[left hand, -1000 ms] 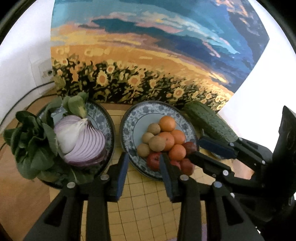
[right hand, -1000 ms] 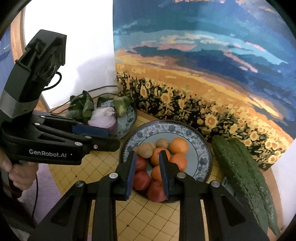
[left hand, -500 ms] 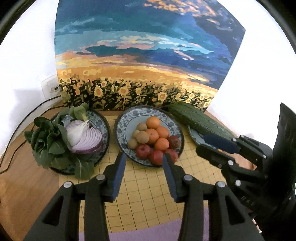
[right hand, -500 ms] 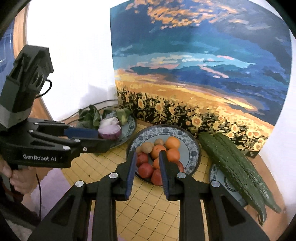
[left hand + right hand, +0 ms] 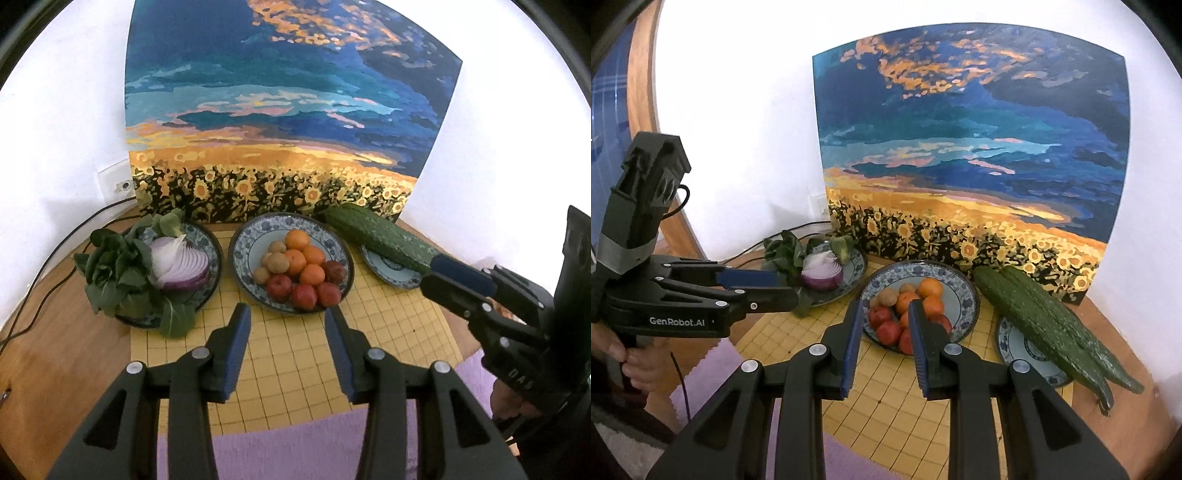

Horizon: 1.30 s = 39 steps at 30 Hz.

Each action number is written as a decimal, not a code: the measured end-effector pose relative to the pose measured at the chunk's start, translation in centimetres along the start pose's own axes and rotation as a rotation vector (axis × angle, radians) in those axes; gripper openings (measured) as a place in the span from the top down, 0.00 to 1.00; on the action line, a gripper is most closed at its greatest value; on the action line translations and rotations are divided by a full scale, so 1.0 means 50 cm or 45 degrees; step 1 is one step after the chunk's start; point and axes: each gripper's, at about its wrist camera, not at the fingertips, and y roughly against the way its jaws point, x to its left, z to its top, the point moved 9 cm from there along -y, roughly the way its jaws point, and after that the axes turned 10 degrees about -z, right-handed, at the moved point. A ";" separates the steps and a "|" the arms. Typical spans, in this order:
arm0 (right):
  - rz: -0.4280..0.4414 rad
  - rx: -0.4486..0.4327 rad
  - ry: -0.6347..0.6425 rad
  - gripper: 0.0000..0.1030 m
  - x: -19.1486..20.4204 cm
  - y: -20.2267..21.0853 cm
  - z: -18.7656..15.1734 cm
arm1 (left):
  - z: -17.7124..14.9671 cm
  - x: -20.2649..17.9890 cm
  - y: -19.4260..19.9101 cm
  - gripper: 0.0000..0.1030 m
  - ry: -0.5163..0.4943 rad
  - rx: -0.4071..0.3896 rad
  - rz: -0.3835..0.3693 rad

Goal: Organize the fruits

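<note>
Leaning against the wall, painting point(image 5: 280, 122) backs the counter point(image 5: 55, 354); yellow grid mat point(image 5: 295, 354) bare in front. Fruit plate point(image 5: 240, 254) mid-mat between onion plate point(image 5: 216, 251) and cucumbers point(image 5: 1045, 325). Left claw point(image 5: 288, 328) released, empty; right claw point(image 5: 884, 325) clenched, empty, both short of plate rim.

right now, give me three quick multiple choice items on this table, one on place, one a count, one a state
1. Where do the cucumbers lie? A on the floor B across the small plate C in a basket
2. How many oranges are on the middle plate? A two B four C six
3. The red onion is: A whole B cut open C peeled into loose rings
Answers: 1 B, they overhang the small plate, right of the middle plate; 2 B, four orange fruits show; 3 B, its layered cut face shows.
</note>
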 end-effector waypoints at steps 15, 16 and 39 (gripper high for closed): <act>-0.012 0.033 -0.103 0.74 -0.015 0.075 -0.064 | -0.051 -0.036 0.032 0.57 -0.018 0.007 -0.015; -0.012 0.042 -0.103 0.74 -0.013 0.077 -0.071 | -0.057 -0.038 0.031 0.57 -0.015 0.013 -0.015; 0.051 0.219 -0.172 0.74 0.002 0.104 -0.203 | -0.200 -0.069 -0.005 0.57 0.040 0.193 -0.003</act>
